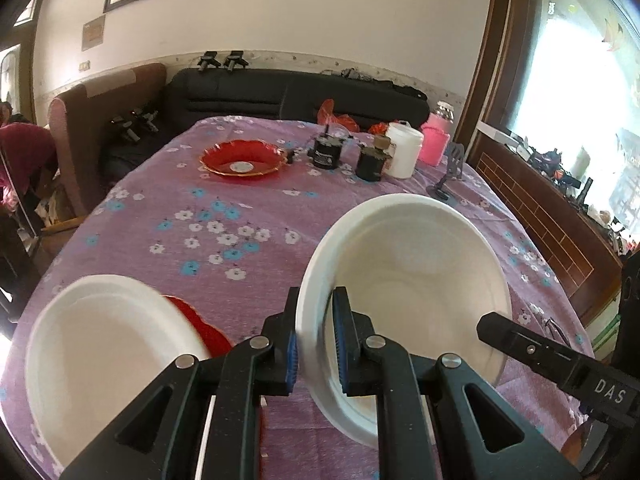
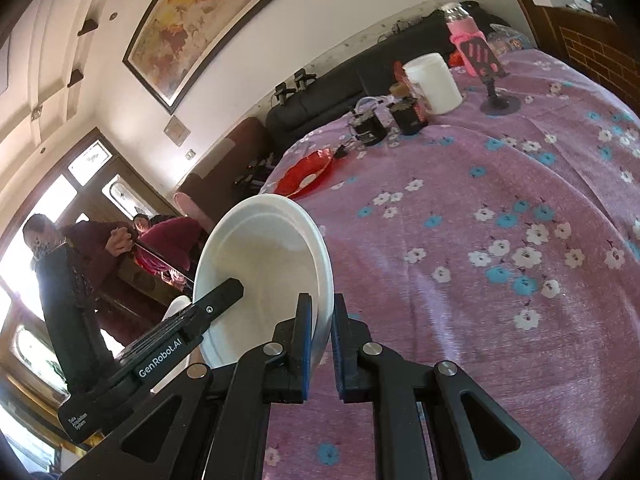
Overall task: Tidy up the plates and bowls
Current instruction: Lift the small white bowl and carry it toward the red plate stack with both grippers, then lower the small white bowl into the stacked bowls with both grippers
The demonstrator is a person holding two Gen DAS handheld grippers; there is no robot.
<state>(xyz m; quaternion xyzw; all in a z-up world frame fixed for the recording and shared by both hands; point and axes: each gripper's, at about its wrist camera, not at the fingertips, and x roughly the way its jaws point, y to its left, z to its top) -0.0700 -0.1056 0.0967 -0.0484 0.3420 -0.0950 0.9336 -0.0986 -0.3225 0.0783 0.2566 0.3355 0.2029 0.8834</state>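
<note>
Left gripper (image 1: 315, 340) pinches the rim of a white bowl (image 1: 416, 276), tilted above the tablecloth (image 1: 224, 216). Right gripper (image 2: 321, 346) also clamps this bowl's rim. Second white bowl (image 1: 104, 360) sits partly over a red plate (image 1: 200, 328).

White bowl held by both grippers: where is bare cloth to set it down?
The white bowl could go on the open tablecloth between the far red plate and the near white plate. Crowded spots: the jars and white tub at the far edge.
</note>
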